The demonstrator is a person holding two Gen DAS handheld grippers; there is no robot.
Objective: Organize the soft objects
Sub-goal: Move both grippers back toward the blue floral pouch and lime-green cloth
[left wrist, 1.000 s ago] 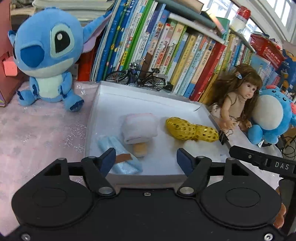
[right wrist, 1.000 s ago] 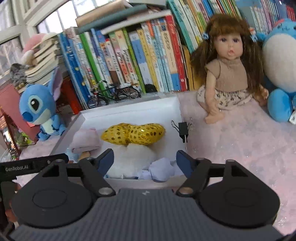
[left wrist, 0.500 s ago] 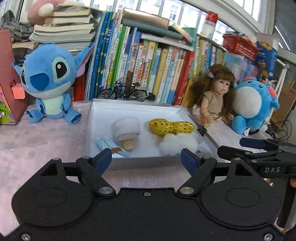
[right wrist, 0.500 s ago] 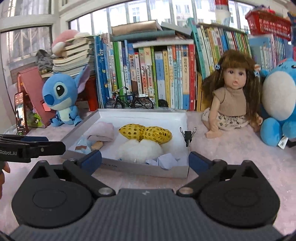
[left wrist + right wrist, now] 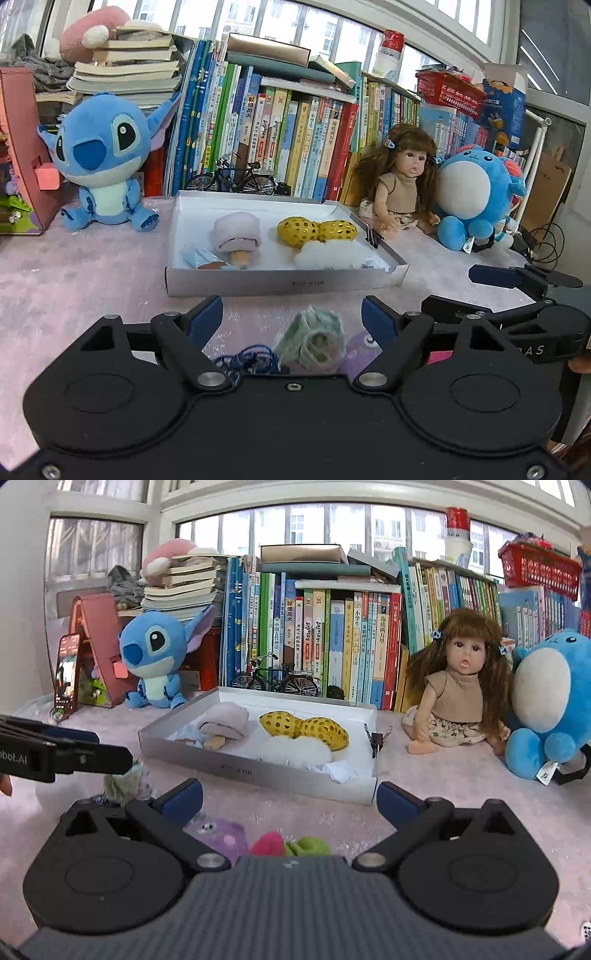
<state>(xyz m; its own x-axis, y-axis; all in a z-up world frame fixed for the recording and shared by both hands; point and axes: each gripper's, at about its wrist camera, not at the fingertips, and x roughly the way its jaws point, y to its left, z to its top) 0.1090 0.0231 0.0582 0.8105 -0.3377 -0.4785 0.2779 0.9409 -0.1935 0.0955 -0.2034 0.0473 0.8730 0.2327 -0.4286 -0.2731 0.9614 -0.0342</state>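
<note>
White box (image 5: pixel 280 282) sits mid-table w/ tiny print on its front edge, too small to read. Pink cloth (image 5: pixel 92 280) around it lies bare. Right tongs (image 5: pixel 290 799), marked "DAS", wide, empty; left tongs (image 5: pixel 291 314) wide, empty. Green fuzzy ball (image 5: pixel 312 341) sits under left tongs.

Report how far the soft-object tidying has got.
Done: the white box already holds a rolled pink cloth, yellow dotted plush, white fluffy ball and blue cloth.
In hand: nothing; the left gripper and right gripper are both open and empty.
Left: the green fuzzy piece, blue string, purple plush and pink and green items lie outside, in front of the box.
</note>
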